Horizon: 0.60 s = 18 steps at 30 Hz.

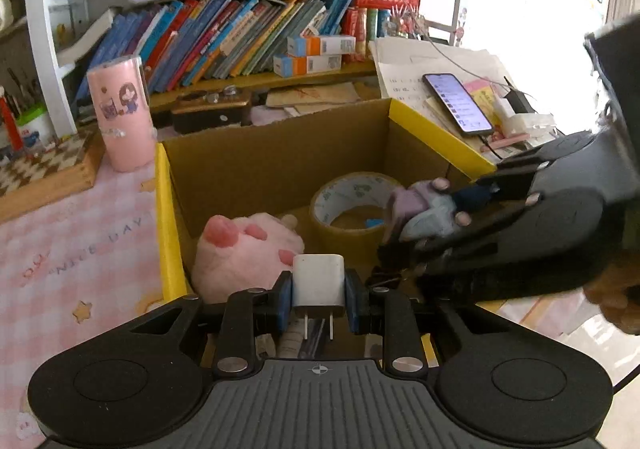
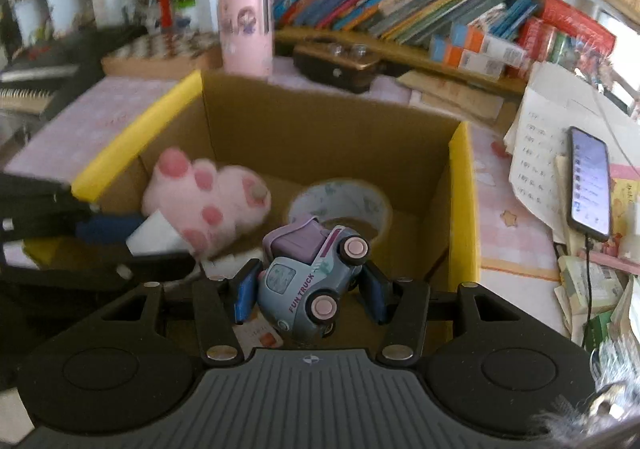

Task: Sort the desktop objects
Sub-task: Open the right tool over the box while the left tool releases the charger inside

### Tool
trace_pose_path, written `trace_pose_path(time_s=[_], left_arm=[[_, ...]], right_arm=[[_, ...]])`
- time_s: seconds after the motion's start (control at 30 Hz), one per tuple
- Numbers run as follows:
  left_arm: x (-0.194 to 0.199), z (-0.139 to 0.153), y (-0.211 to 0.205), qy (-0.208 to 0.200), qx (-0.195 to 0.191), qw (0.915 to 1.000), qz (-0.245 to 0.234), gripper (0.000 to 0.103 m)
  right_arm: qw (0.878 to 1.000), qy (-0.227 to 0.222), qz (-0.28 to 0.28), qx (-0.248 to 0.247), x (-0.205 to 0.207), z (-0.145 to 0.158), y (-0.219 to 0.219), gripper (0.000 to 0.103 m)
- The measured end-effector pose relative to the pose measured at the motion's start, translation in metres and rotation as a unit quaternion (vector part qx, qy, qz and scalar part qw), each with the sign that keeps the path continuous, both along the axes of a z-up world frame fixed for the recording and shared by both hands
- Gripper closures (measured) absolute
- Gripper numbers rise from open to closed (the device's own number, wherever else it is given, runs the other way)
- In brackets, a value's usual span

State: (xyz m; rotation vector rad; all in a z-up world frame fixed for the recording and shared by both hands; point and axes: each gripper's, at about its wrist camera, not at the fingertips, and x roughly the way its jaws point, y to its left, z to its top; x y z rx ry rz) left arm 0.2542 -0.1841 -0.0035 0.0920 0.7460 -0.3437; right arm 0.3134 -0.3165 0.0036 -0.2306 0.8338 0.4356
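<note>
My left gripper [image 1: 319, 301] is shut on a white charger plug [image 1: 319, 279], prongs pointing back at the camera, above the near edge of a cardboard box with yellow rims [image 1: 164, 209]. My right gripper [image 2: 310, 293] is shut on a tilted lilac and blue toy truck [image 2: 304, 277], held over the box [image 2: 464, 201]. From the left wrist view, the right gripper [image 1: 424, 217] reaches in from the right with the truck [image 1: 420, 209]. Inside the box lie a pink plush paw [image 1: 244, 253] [image 2: 208, 201] and a roll of tape [image 1: 352, 201] [image 2: 340, 197]. The left gripper [image 2: 120, 233] shows blurred at the left.
A pink tumbler [image 1: 120, 113] and a checkered board [image 1: 44, 165] stand left of the box. A lit phone [image 1: 458, 103] lies on papers at the right. Rows of books [image 1: 240, 37] fill the shelf behind. A pink cloth [image 1: 72, 249] covers the desk.
</note>
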Motion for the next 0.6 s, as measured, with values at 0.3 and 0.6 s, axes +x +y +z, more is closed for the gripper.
trace_pose_path(time_s=[0.3, 0.6], left_arm=[[-0.010, 0.003, -0.002, -0.040, 0.045, 0.9973, 0.042, 0.050], [-0.043, 0.033, 0.017, -0.090, 0.004, 0.9921, 0.087, 0.023]], right_arm=[[0.998, 0.050, -0.007, 0.024, 0.008, -0.011, -0.003, 0.053], [0.996, 0.026, -0.027, 0.086, -0.020, 0.013, -0.015, 0.039]])
